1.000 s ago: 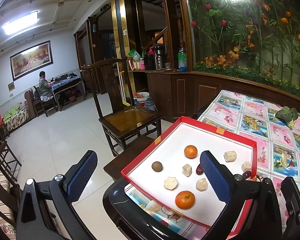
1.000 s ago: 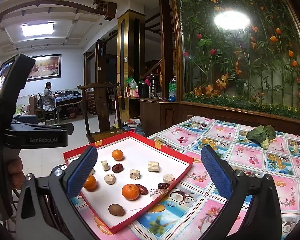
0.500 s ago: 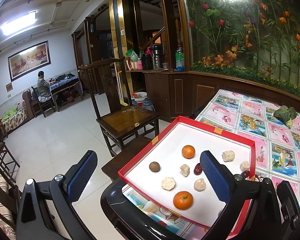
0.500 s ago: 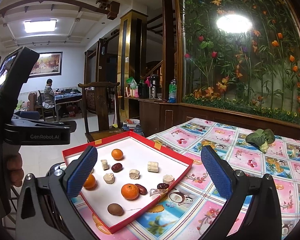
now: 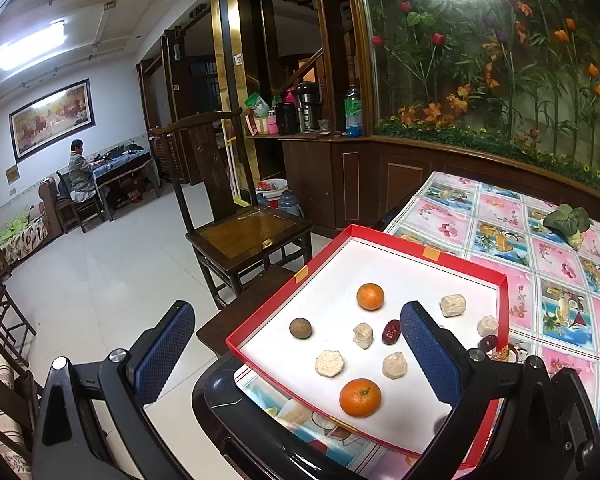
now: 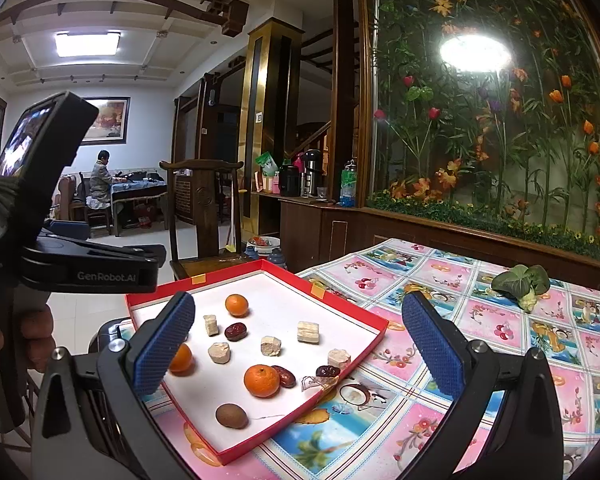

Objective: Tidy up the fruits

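Observation:
A red-rimmed white tray (image 5: 404, 240) (image 6: 364, 316) lies at the table's left corner. In it are tangerines (image 5: 370, 296) (image 5: 360, 397) (image 6: 261, 380), red dates (image 5: 391, 331) (image 6: 235, 331), a brown round fruit (image 5: 300, 328) (image 6: 231, 415) and several pale chunks (image 5: 329, 363) (image 6: 309, 332). My left gripper (image 5: 296, 356) is open and empty, hovering above the tray's near-left edge. My right gripper (image 6: 298, 344) is open and empty, above the tray's right side. The left gripper's body (image 6: 80, 268) shows at the left of the right wrist view.
The table carries a fruit-patterned cloth (image 6: 480, 320) with a leafy green vegetable (image 5: 568, 222) (image 6: 522, 282) at the far right. A dark wooden chair (image 5: 236, 236) stands just left of the table. A wooden cabinet (image 5: 340, 180) and a flower wall lie behind.
Both grippers have shifted slightly; the left view has drifted a little left, the right view a little down toward the tray. Both stayed open and empty.

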Motion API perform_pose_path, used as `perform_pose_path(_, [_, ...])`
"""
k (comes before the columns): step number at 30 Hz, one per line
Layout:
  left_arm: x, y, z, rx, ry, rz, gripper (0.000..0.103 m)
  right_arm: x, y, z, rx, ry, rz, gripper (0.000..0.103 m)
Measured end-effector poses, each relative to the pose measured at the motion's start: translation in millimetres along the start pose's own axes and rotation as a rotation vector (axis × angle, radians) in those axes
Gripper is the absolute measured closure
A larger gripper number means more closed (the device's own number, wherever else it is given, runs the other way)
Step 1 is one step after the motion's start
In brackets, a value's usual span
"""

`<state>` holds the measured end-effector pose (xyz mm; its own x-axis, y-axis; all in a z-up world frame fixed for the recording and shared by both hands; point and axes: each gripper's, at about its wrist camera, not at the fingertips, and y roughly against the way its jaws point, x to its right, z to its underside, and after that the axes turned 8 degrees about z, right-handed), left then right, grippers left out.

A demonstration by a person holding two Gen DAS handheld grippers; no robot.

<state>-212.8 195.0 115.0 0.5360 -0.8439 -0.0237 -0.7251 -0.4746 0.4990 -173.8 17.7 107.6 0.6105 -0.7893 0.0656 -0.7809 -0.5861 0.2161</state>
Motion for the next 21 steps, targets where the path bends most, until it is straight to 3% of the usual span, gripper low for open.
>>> perform_pose_path(21, [8.8, -7.5, -8.1, 0.003, -0.026, 0.073, 0.001, -1.3, 0.0, 0.5, -0.002, 0.001, 0.000, 0.000])
